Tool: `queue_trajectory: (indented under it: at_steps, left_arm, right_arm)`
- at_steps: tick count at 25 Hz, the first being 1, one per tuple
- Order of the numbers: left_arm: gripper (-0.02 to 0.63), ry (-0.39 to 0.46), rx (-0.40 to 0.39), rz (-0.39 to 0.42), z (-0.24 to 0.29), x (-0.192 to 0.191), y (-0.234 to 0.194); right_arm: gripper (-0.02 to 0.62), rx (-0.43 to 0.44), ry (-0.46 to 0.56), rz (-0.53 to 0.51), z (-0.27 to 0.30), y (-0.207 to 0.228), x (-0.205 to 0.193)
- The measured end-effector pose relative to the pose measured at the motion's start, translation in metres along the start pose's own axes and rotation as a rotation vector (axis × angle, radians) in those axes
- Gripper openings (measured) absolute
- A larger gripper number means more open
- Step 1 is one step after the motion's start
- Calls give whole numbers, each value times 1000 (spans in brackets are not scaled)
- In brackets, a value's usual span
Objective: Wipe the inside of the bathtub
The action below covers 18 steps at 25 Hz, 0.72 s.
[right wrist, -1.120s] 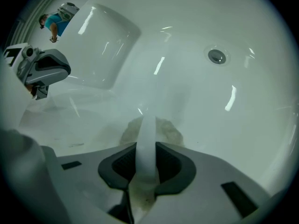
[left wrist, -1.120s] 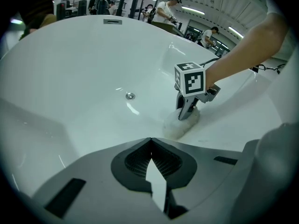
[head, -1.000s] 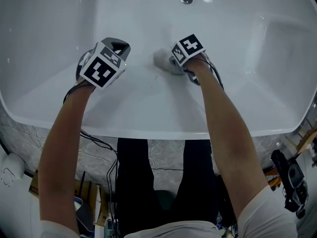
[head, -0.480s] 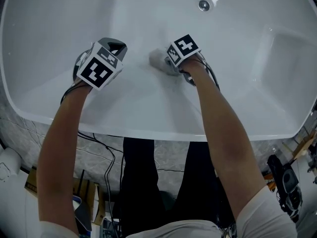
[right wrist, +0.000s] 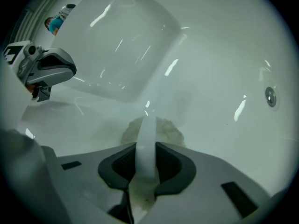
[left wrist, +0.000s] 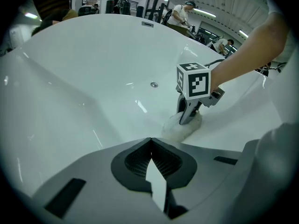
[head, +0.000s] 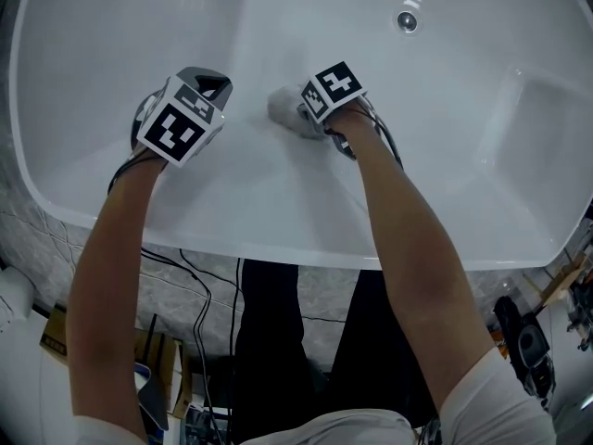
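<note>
At centre left of the head view, we hold the left gripper (head: 211,87) over the bathtub (head: 278,245) floor with its jaws together on nothing; we judge it is parked clear of the wiping path. Just right of it, the right gripper (head: 298,116) is clamped on the pale wiping pad (head: 281,105) and presses it flat against the tub floor for contact. The drain (head: 406,21) lies well apart, at upper right.

I'm looking down into the white bathtub (head: 278,237), my right gripper (head: 298,114) pressing a pale cloth (head: 281,106) on the tub's inner surface, my left gripper (head: 215,89) just beside it, the drain (head: 406,20) well beyond.
</note>
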<state>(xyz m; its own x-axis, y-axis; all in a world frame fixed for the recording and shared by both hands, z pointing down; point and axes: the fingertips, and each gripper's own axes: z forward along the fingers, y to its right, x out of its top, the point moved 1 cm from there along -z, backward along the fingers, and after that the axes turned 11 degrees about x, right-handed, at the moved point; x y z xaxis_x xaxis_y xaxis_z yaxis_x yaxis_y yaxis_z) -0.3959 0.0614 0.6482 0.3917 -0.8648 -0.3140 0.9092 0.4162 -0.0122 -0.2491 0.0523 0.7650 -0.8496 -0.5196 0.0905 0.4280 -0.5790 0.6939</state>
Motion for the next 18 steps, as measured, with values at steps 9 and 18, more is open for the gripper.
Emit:
queue_trajectory:
  at_steps: [9,18]
  left_arm:
    - [12,-9,27,-47,-10,-25,-39]
    - [12,14,43,-108,-20,-35,-61]
  right_arm:
    - [97,41,15,-40,30,-37,45]
    - [97,74,37,-121,64,-81,96]
